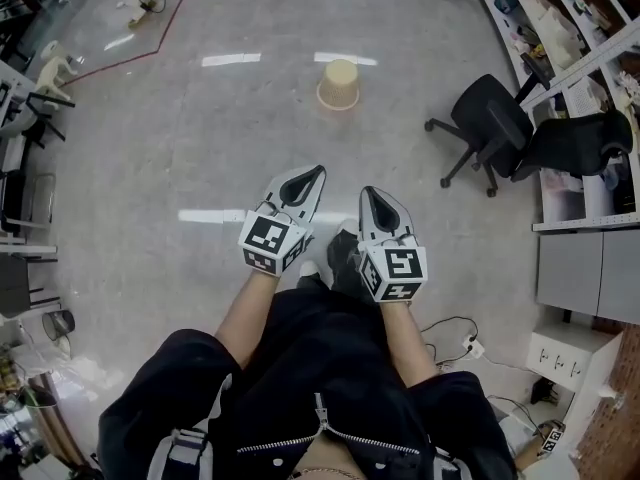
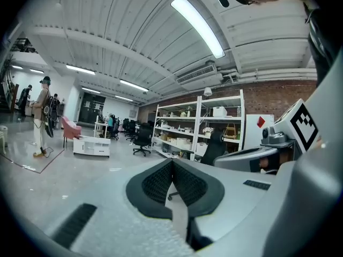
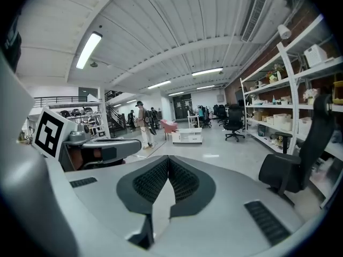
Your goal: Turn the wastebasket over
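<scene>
A beige wastebasket point(image 1: 338, 84) stands on the shiny floor well ahead of me, its narrower end up and its wider end on the floor. It does not show in either gripper view. My left gripper point(image 1: 318, 172) and right gripper point(image 1: 366, 192) are held side by side in front of my body, far short of the basket, pointing roughly level. Both are shut with nothing between the jaws. The left gripper view shows its black pads point(image 2: 161, 183) meeting, and the right gripper view shows its pads point(image 3: 187, 182) meeting too.
A black office chair point(image 1: 487, 124) stands to the right of the basket, a second one point(image 1: 581, 144) by the shelving point(image 1: 560, 28). Grey cabinets point(image 1: 590, 273) and a power strip point(image 1: 472, 348) with cable lie at the right. A person point(image 2: 42, 116) stands far off.
</scene>
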`<state>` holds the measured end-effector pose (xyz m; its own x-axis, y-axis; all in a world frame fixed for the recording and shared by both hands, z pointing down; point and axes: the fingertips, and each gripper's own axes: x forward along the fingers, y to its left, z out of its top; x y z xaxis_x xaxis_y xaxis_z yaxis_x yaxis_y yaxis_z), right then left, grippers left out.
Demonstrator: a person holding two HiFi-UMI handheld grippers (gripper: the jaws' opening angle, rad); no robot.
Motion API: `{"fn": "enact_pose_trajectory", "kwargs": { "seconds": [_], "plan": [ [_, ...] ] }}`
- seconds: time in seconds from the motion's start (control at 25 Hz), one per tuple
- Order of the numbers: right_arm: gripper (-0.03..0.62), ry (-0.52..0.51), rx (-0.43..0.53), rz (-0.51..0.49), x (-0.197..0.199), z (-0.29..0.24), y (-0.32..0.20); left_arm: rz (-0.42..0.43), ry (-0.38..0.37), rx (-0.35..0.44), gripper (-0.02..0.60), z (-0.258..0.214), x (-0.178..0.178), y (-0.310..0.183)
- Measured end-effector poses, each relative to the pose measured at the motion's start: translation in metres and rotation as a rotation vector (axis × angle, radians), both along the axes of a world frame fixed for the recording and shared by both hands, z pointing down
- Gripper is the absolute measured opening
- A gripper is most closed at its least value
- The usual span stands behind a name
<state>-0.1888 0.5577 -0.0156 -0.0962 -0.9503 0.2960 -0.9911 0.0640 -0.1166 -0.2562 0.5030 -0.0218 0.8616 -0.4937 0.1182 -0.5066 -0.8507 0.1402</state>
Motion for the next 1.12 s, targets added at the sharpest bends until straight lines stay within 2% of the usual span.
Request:
{"fn": "enact_pose_trajectory", "kwargs": {
  "seconds": [0.24, 0.6, 0.92, 1.12],
  "plan": [
    [0.011, -0.049, -0.026, 0.022, 0.041, 0.017, -0.029, 0.007, -0.020, -0.014, 0.005, 0.013, 0.037, -0.032],
    [0.011, -0.073, -0.023, -0.001, 0.111, 0.014, -0.143, -0.023, -0.066, -0.019, 0.005, 0.011, 0.097, -0.135],
    [0.011, -0.087, -0.033, -0.073, 0.166, 0.006, -0.236, -0.076, -0.074, -0.023, 0.005, -0.003, 0.150, -0.220],
    [0.011, -0.100, -0.053, -0.101, 0.190, 0.017, -0.272, -0.141, -0.086, -0.046, 0.005, 0.005, 0.159, -0.258]
  ]
}}
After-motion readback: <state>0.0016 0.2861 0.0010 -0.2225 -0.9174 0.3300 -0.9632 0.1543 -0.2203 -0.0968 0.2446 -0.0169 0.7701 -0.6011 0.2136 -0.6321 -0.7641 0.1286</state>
